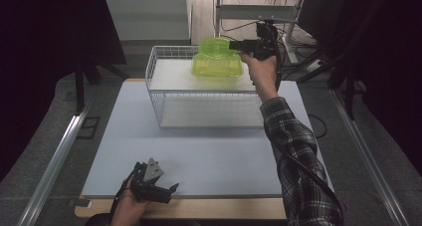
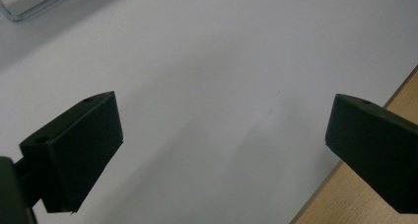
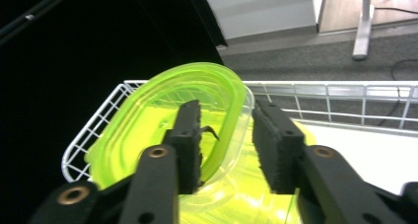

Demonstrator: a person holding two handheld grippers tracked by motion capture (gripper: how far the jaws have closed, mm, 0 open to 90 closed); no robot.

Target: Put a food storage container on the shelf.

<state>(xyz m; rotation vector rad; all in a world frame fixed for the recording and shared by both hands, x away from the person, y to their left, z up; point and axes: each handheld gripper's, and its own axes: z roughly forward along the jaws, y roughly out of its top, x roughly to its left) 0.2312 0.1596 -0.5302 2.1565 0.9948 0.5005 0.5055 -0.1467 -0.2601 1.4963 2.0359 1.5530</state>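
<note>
A translucent lime-green plastic tub (image 1: pixel 217 65) lies on the white shelf of a white wire basket (image 1: pixel 154 81) at the far side of the table. A second green tub (image 3: pixel 162 115) leans tilted on top of it. My right gripper (image 1: pixel 234 46) reaches in from the right at that upper tub. In the right gripper view the right gripper (image 3: pixel 224 110) straddles the tub's rim, one jaw inside and one outside with a gap showing, so it is open. My left gripper (image 1: pixel 171 192) rests near the table's front edge, open; the left gripper (image 2: pixel 222 125) has nothing between its jaws.
A pale grey mat (image 1: pixel 199 156) covers the table, with a wooden strip (image 2: pixel 335 197) along its front edge. A plaid sleeve (image 1: pixel 293 151) crosses the right side. Desk legs and cables (image 1: pixel 298 42) stand behind the basket. A metal rail (image 1: pixel 54 161) runs along the floor at left.
</note>
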